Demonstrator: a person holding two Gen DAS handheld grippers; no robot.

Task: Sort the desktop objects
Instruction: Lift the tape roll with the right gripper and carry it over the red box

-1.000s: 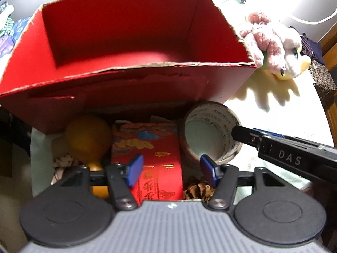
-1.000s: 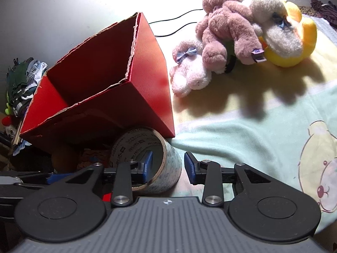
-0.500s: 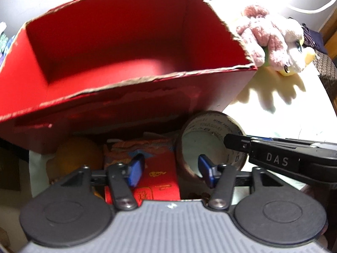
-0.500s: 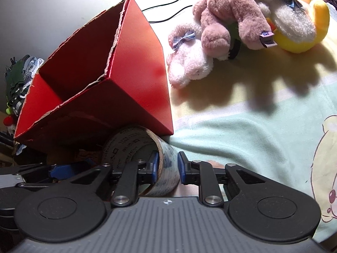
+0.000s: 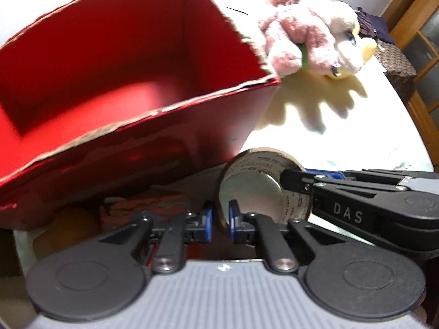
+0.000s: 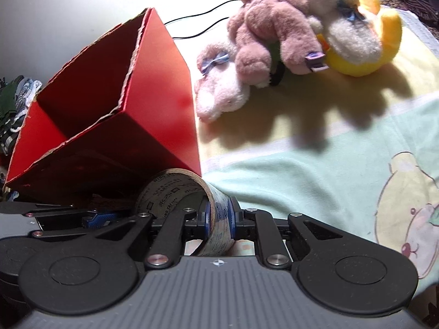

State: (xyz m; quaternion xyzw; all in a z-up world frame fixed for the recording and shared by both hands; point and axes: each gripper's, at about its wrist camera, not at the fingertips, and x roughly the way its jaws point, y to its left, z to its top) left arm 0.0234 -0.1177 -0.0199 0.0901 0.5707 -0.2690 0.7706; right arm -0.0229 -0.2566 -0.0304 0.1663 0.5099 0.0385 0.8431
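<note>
The printed cardboard-cored tape roll (image 6: 189,205) stood on edge near the desk's front edge, right against the front corner of the open red cardboard box (image 5: 131,87). The right gripper (image 6: 218,220) had just closed, jaws pinching the roll's wall, where a second earlier they stood wide apart. The left gripper (image 5: 218,224) had narrowed too, jaws nearly shut at the roll's other rim; whether they gripped it, I couldn't tell. A lift into the box looked likely. Pink plush toys (image 6: 263,38) lay toward the far edge on the pale green cartoon-print cloth (image 6: 315,181).

Wooden cabinet (image 5: 419,63), harsh overhead light
</note>
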